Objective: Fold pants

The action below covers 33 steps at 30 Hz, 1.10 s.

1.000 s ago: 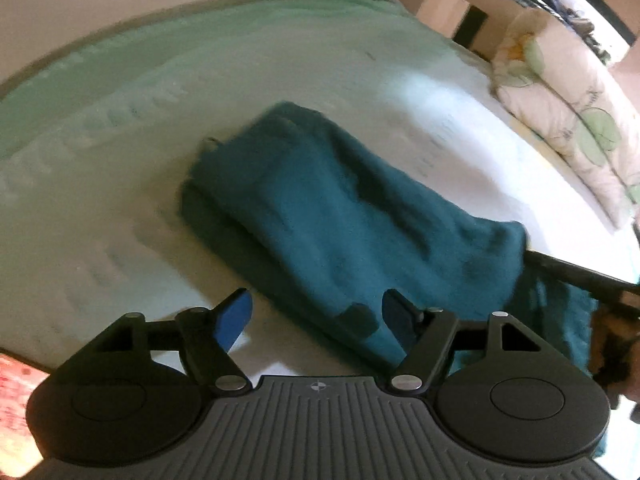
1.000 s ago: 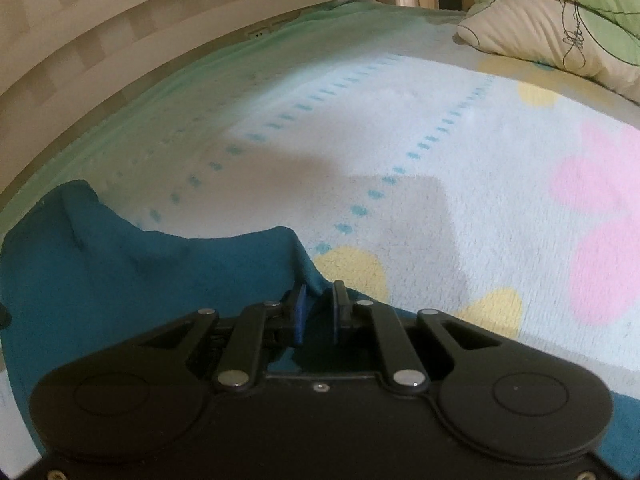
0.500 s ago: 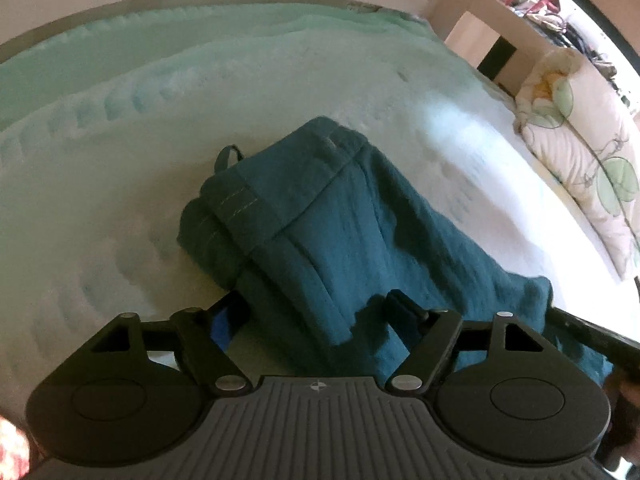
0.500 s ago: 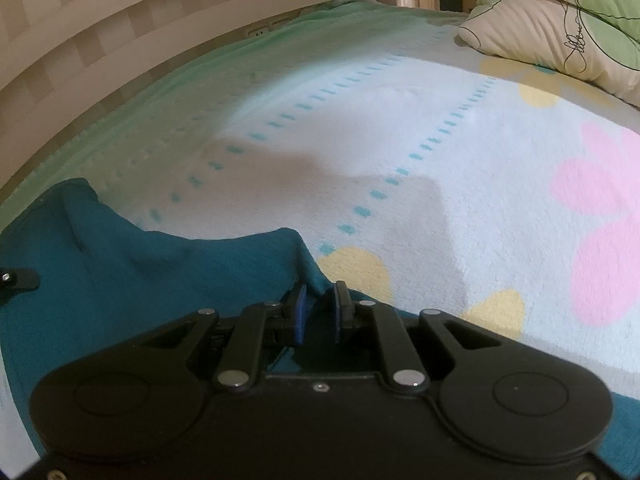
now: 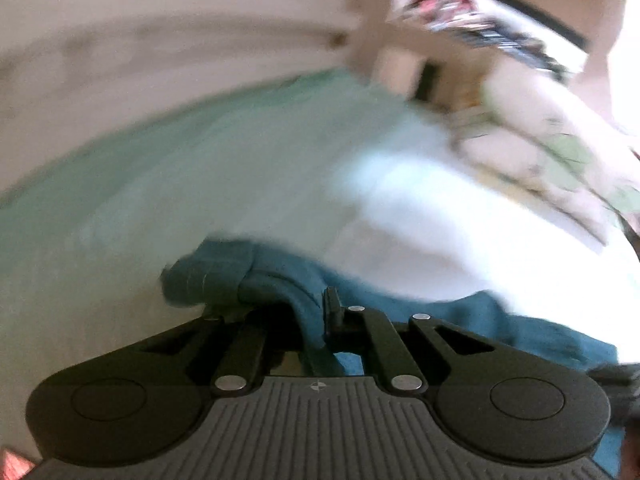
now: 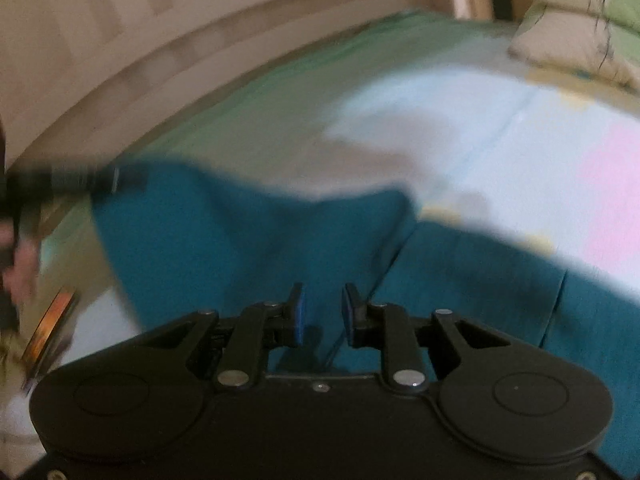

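The teal pants (image 5: pixel 224 276) lie on the bed blanket; both views are blurred by motion. My left gripper (image 5: pixel 308 312) is shut on a fold of the pants near the waistband end, with cloth bunched between the fingers. In the right wrist view the pants (image 6: pixel 224 248) spread wide in front of my right gripper (image 6: pixel 322 312). Its blue pads (image 6: pixel 298 314) stand slightly apart with teal cloth between and below them, and it holds a pinch of the pants. The left gripper shows as a dark blur at the left edge (image 6: pixel 72 178).
The bed has a pale green and white blanket (image 5: pixel 200 184) with pink and yellow flower prints (image 6: pixel 608 184). Flowered pillows (image 5: pixel 560 152) lie at the far right. A wooden bed rail (image 6: pixel 160 40) runs along the far side. An orange-edged object (image 6: pixel 50 324) lies at the left.
My left gripper has closed on the waistband-end fold and lifted it. The right gripper has risen with the cloth, and its pads have parted a little. Both views swung upward.
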Tool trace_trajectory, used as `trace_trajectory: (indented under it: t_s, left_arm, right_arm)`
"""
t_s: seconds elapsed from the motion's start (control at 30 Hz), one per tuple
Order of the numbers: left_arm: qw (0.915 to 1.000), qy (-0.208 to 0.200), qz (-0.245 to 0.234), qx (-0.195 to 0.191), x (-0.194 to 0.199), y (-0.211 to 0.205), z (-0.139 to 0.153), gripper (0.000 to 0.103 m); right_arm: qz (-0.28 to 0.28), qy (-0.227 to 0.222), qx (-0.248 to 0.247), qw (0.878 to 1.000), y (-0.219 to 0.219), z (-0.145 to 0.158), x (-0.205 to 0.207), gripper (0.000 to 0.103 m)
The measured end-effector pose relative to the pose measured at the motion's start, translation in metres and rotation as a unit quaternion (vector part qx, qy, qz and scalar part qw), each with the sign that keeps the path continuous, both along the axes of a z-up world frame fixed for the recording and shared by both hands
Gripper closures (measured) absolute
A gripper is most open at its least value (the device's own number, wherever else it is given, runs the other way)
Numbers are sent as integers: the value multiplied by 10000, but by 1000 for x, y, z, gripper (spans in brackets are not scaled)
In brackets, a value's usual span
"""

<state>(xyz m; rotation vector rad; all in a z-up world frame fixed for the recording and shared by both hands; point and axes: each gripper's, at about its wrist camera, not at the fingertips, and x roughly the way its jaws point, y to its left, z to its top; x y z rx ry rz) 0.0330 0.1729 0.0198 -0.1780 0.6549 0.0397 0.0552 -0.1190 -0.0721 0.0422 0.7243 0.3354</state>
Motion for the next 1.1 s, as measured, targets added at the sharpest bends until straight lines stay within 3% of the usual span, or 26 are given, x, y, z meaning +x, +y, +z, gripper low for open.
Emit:
trace_trajectory:
  t_s: [0.13, 0.23, 0.3, 0.43, 0.57, 0.67, 0.87, 1.1]
  left_arm:
    - [9927, -567, -927, 516, -15, -55, 39, 96]
    - [9786, -797, -1744, 752, -26, -105, 52, 96]
    - [9670, -795, -2317, 697, -28, -137, 48, 96]
    - [9371, -513, -3384, 679, -28, -205, 14, 91]
    - [9046, 260, -4239, 370, -22, -249, -26, 89]
    - [8924, 328, -4488, 334, -23, -259, -36, 88]
    - [8854, 451, -4627, -4, -16, -255, -32, 84]
    - [8832, 748, -4618, 329, -19, -277, -48, 82]
  right_arm:
    - [271, 886, -79, 9957, 10, -37, -14, 76]
    - [179, 784, 197, 9966, -3, -31, -22, 77]
    - [-231, 646, 441, 9967, -26, -20, -27, 76]
    - [-1283, 554, 639, 9881, -94, -10, -44, 72]
    - [-1819, 766, 443, 9793, -139, -19, -64, 72]
    - [-1907, 877, 281, 9773, -151, -27, -78, 72]
    - [-1795, 860, 151, 9799, -159, -29, -92, 73]
    - [-1999, 868, 249, 9757, -181, -24, -98, 76]
